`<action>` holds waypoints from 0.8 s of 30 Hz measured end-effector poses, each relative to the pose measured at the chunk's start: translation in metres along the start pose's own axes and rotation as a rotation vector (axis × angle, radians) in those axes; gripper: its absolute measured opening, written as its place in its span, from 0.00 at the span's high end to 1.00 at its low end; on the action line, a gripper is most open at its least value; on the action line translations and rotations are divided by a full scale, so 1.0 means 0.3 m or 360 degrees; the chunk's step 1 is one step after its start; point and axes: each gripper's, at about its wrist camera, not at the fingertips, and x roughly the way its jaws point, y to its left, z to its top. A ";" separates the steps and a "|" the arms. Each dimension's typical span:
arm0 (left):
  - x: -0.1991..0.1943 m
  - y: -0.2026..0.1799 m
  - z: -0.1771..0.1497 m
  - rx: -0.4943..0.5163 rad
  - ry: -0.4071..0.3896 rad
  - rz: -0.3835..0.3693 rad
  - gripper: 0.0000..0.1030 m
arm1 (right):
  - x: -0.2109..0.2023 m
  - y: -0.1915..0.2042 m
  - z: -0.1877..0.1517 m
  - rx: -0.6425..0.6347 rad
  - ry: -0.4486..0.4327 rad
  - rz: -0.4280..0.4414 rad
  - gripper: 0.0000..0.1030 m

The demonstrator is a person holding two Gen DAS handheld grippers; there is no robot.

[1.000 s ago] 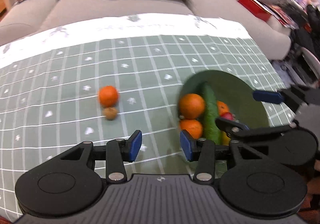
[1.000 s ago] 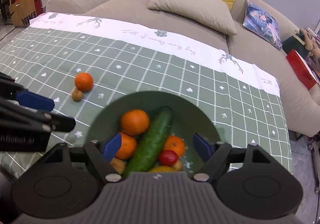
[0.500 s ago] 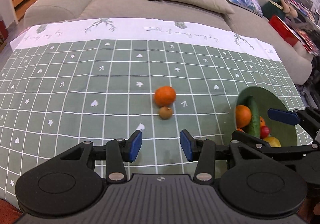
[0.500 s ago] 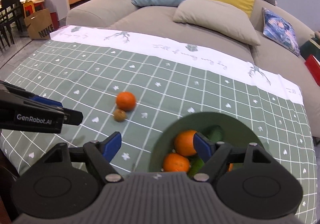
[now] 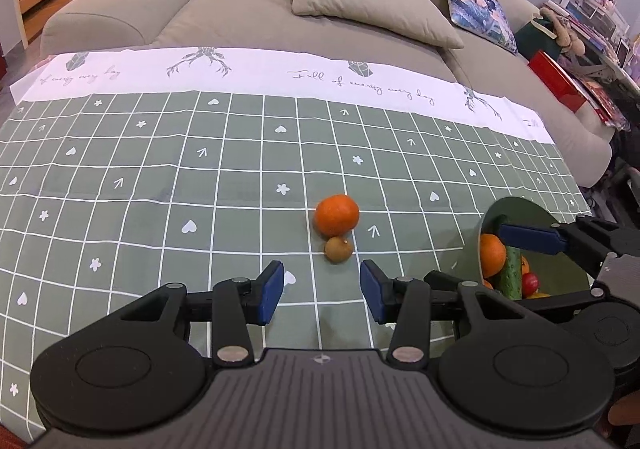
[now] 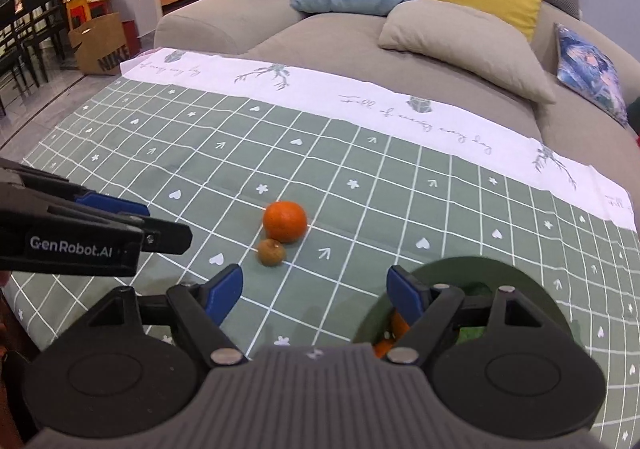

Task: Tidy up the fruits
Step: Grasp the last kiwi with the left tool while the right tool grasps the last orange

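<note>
Where the left wrist camera looks down, the left gripper (image 5: 322,295) hangs with its blue-padded jaws parted and nothing between them, just short of a small brown round fruit (image 5: 338,249). That fruit touches a round orange tangerine (image 5: 337,214) behind it, both loose on the green grid-patterned tablecloth (image 5: 160,177). At the right edge sits the dark green round bowl (image 5: 560,273), holding oranges, a long green cucumber (image 5: 512,273) and a small red fruit.

In the right wrist view, the right gripper (image 6: 314,295) is spread wide and empty over bare cloth, between the loose pair and the bowl, which its own body partly hides.

The step looks like collecting the loose fruit. The left jaws should straddle the brown fruit squarely and close gently, so the tangerine touching it is not nudged into rolling away.
</note>
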 end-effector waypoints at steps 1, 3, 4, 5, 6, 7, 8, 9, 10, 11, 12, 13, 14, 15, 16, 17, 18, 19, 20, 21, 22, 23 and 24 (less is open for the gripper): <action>0.009 0.004 0.003 0.0001 0.0007 -0.0006 0.49 | 0.010 0.001 0.003 -0.0010 0.0007 0.0010 0.27; 0.034 0.012 0.010 0.0000 0.0033 -0.0020 0.49 | 0.032 0.002 0.011 -0.0020 0.0022 0.0041 0.29; 0.045 0.016 0.013 -0.0002 0.0046 -0.0027 0.50 | 0.044 0.001 0.016 -0.0023 0.0031 0.0051 0.30; 0.060 0.020 0.017 -0.0009 0.0062 -0.0033 0.51 | 0.056 -0.001 0.022 -0.0026 0.0043 0.0056 0.33; 0.071 0.024 0.020 -0.0017 0.0074 -0.0036 0.51 | 0.070 -0.002 0.028 -0.0027 0.0056 0.0054 0.36; 0.085 0.030 0.026 -0.0029 0.0086 -0.0043 0.51 | 0.085 -0.005 0.036 -0.0034 0.0073 0.0056 0.39; 0.099 0.036 0.031 -0.0037 0.0099 -0.0051 0.51 | 0.099 -0.007 0.042 -0.0043 0.0087 0.0063 0.45; 0.114 0.041 0.037 -0.0039 0.0115 -0.0056 0.52 | 0.110 -0.010 0.045 -0.0049 0.0097 0.0067 0.50; 0.124 0.043 0.039 -0.0036 0.0126 -0.0055 0.52 | 0.124 -0.015 0.050 -0.0059 0.0109 0.0076 0.52; 0.140 0.044 0.044 -0.0023 0.0143 -0.0051 0.53 | 0.133 -0.020 0.053 -0.0068 0.0117 0.0082 0.56; 0.152 0.043 0.046 -0.0013 0.0154 -0.0051 0.54 | 0.145 -0.026 0.056 -0.0079 0.0127 0.0086 0.58; 0.166 0.041 0.050 -0.0001 0.0168 -0.0057 0.54 | 0.155 -0.031 0.058 -0.0086 0.0135 0.0084 0.59; 0.182 0.038 0.054 0.0009 0.0182 -0.0065 0.54 | 0.165 -0.037 0.060 -0.0093 0.0142 0.0082 0.62; 0.199 0.034 0.058 0.0018 0.0197 -0.0067 0.54 | 0.174 -0.044 0.063 -0.0094 0.0148 0.0083 0.64; 0.214 0.029 0.058 0.0025 0.0207 -0.0066 0.54 | 0.184 -0.054 0.065 -0.0091 0.0156 0.0085 0.66; 0.233 0.024 0.060 0.0033 0.0221 -0.0067 0.54 | 0.193 -0.062 0.068 -0.0085 0.0163 0.0085 0.67; 0.249 0.021 0.062 0.0038 0.0233 -0.0071 0.54 | 0.199 -0.071 0.071 -0.0078 0.0168 0.0083 0.68; 0.268 0.014 0.062 0.0048 0.0244 -0.0077 0.54 | 0.207 -0.079 0.074 -0.0069 0.0171 0.0081 0.68; 0.279 0.007 0.064 0.0058 0.0249 -0.0082 0.54 | 0.212 -0.088 0.077 -0.0060 0.0173 0.0079 0.68; 0.294 0.001 0.066 0.0069 0.0254 -0.0089 0.54 | 0.216 -0.095 0.080 -0.0052 0.0173 0.0079 0.68; 0.308 -0.004 0.067 0.0078 0.0260 -0.0096 0.54 | 0.219 -0.101 0.082 -0.0047 0.0173 0.0078 0.68; 0.322 -0.010 0.068 0.0085 0.0269 -0.0101 0.54 | 0.224 -0.106 0.084 -0.0043 0.0176 0.0077 0.68; 0.337 -0.017 0.068 0.0093 0.0276 -0.0103 0.55 | 0.228 -0.111 0.085 -0.0039 0.0180 0.0076 0.67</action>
